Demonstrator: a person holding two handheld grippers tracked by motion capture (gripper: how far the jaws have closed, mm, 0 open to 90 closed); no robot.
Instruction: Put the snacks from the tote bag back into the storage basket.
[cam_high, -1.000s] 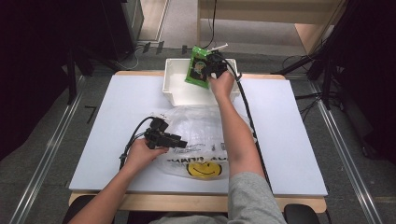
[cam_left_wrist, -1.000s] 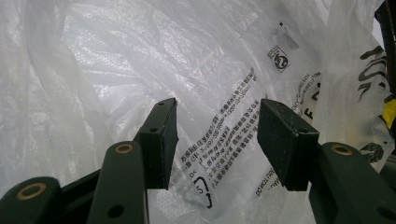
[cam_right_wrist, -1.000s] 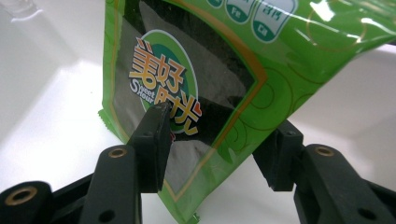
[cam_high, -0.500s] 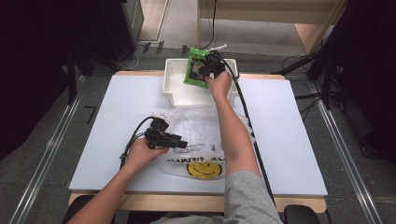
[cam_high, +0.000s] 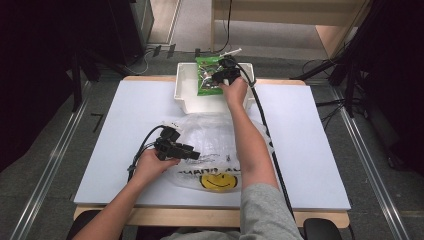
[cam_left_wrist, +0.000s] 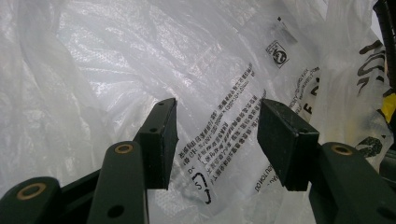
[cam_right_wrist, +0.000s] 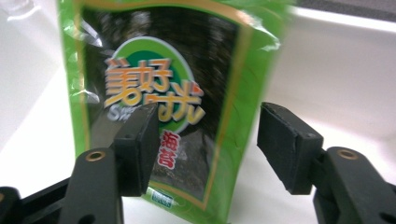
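Note:
A green snack packet (cam_high: 206, 75) with printed characters lies in the white bin (cam_high: 181, 96) at the table's far edge. My right gripper (cam_high: 216, 79) reaches into the bin beside it. In the right gripper view its jaws have just been opening and stand wide (cam_right_wrist: 208, 144); the packet (cam_right_wrist: 187, 70) has its right edge between them, and the pads are off it. My left gripper (cam_high: 195, 155) hovers open over a crumpled clear plastic bag (cam_high: 215, 132) with a yellow smiley print. In the left gripper view the jaws (cam_left_wrist: 217, 135) stand apart in front of the bag's printed film (cam_left_wrist: 140, 56).
The white table top (cam_high: 125, 130) spreads left and right of the bag. The bin's white wall (cam_right_wrist: 336, 70) rises behind the packet. The right gripper's black cable (cam_high: 267, 135) runs along the forearm toward the near edge. Floor rails flank the table.
The green packet has tipped a little and lies straighter in the bin. Both hands stay where they were.

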